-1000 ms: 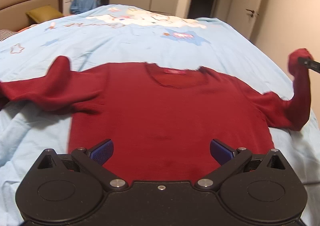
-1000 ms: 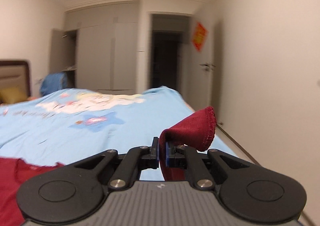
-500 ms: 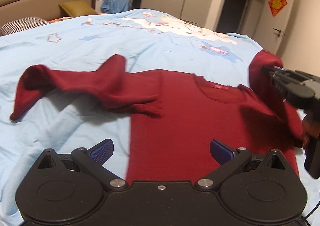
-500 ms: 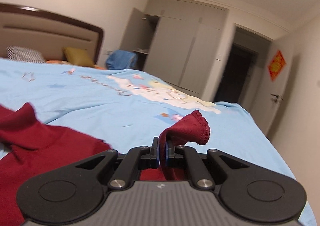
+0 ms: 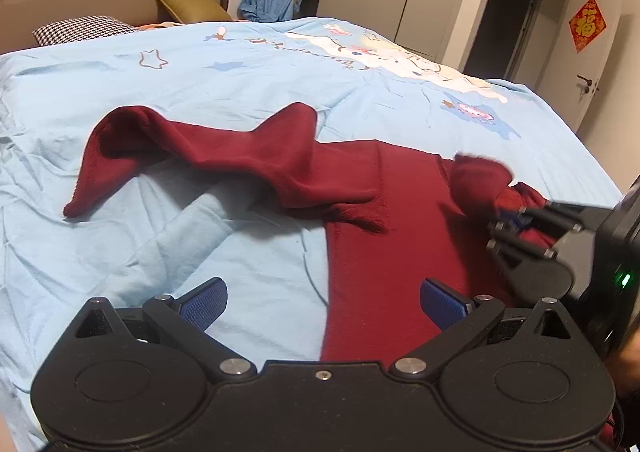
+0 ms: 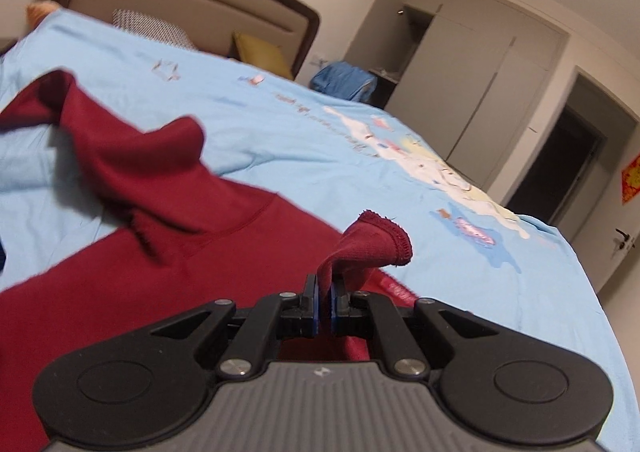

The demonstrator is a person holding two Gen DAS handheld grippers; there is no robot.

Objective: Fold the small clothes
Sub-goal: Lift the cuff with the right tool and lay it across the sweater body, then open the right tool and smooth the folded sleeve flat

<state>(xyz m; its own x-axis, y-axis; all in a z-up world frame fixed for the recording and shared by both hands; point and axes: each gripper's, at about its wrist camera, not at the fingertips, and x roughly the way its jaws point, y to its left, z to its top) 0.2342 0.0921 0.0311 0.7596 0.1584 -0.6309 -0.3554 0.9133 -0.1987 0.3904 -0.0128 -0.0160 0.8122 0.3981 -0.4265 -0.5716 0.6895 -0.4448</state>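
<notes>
Sleeve cuff is pinched by the right gripper at lower centre; probably best laid flat across the sweater. Left gripper is left released.

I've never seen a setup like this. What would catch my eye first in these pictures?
Probably the dark red sweater spread on the light blue bedspread, one sleeve flopped out to the left. Next, the right gripper shut on the other sleeve's cuff, holding it over the sweater's body, while the left gripper hangs open near the hem.
</notes>
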